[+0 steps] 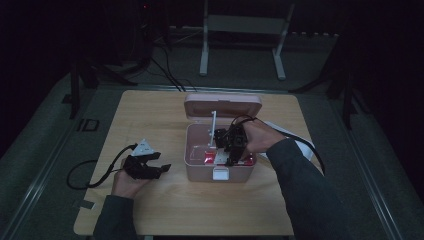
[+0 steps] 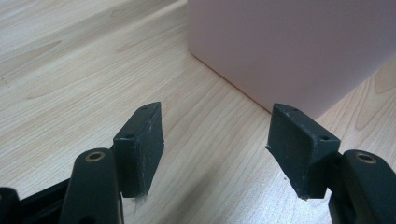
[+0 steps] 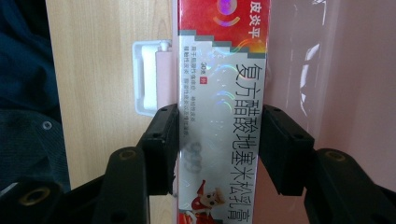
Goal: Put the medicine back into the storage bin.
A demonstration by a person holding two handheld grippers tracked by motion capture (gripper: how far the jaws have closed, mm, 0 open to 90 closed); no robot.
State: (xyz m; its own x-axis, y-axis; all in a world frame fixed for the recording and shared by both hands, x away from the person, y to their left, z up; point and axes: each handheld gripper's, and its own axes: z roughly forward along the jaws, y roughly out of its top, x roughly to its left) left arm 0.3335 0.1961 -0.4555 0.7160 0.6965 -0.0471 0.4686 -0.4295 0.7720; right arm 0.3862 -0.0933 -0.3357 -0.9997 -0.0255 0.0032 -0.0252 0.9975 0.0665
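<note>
A pink box (image 1: 197, 172) stands mid-table with its lid (image 1: 222, 105) tipped open at the back. My right gripper (image 1: 232, 152) reaches down into it. In the right gripper view its jaws (image 3: 217, 149) press on both long sides of a red and silver carton (image 3: 219, 93) with printed characters, next to the box's white latch (image 3: 147, 77). The carton's red end (image 1: 212, 156) shows inside the box. My left gripper (image 1: 160, 167) rests low over the table left of the box, open and with nothing in it (image 2: 215, 140), facing the pink wall (image 2: 289, 46).
The wooden table (image 1: 150, 115) has bare room at the left and along the front. Something white (image 1: 295, 140) lies right of the box, behind the right sleeve. A cable (image 1: 85, 175) loops off the left edge. A white frame (image 1: 245, 30) stands on the floor beyond.
</note>
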